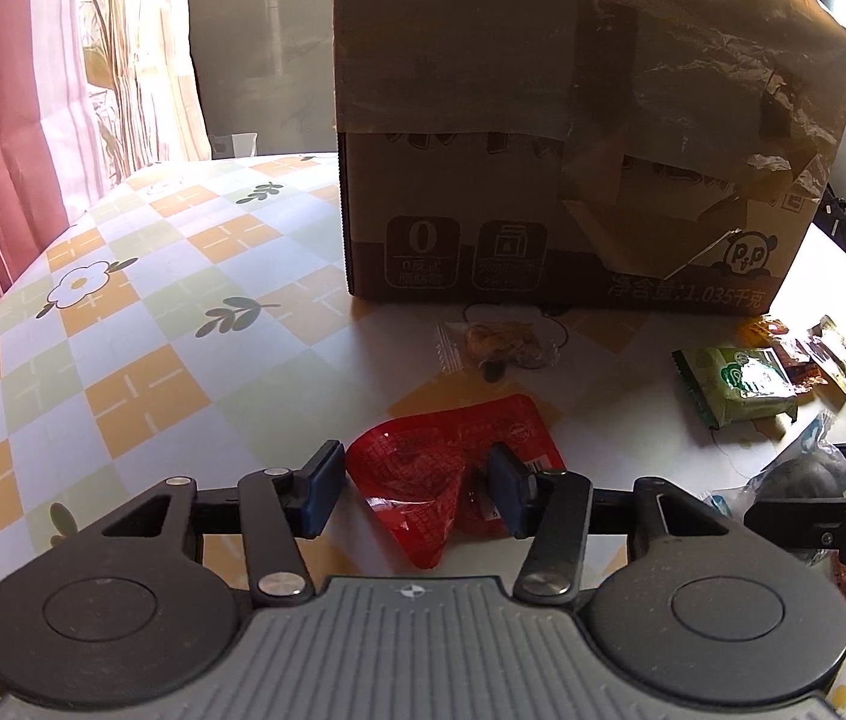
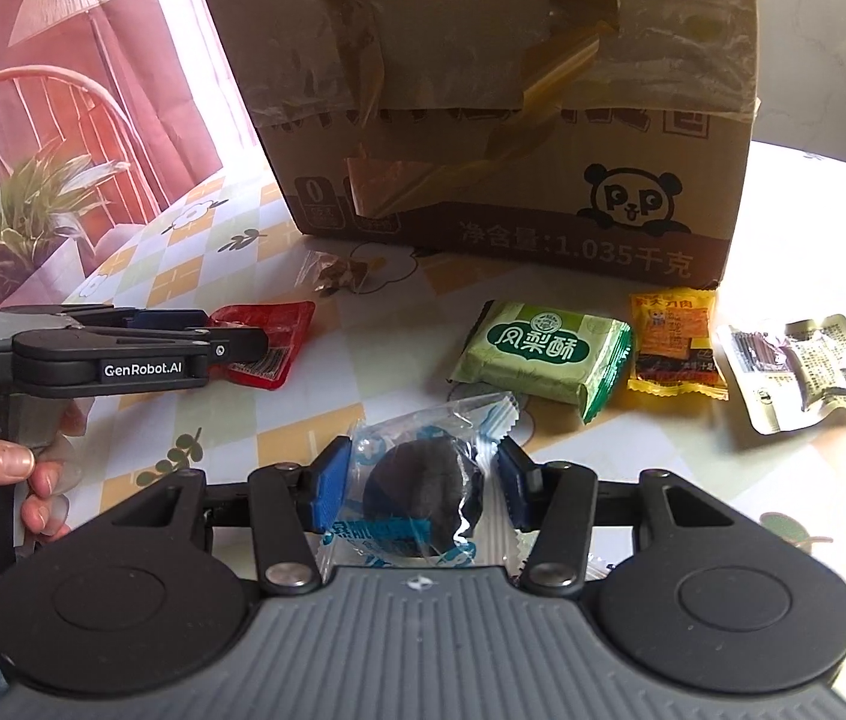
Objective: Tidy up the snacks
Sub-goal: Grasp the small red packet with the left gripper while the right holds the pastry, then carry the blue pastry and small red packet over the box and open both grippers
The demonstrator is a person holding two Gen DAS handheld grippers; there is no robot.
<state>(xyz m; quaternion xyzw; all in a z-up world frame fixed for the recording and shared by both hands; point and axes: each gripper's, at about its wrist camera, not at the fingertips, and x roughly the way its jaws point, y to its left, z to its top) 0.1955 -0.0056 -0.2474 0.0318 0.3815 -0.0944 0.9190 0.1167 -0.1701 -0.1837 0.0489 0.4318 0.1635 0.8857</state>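
A checked tablecloth [image 1: 141,324] with flowers covers the table. Behind the table hangs a red curtain [image 1: 9,120]. A potted plant [image 2: 39,204] stands beside the table.

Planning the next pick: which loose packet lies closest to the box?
The clear packet of brown bits, just before the box; the green packet lies farther out.

A table [image 2: 795,228] covered in a checked cloth with flowers and leaves carries everything. A taped cardboard box [image 2: 483,90] stands at the upper centre of the right wrist view. Before it lie a clear nut packet [image 2: 339,270], a red packet [image 2: 279,330] at left, a green pastry pack [image 2: 543,354], a yellow sachet [image 2: 675,336] and a silver pouch [image 2: 795,372] at right.
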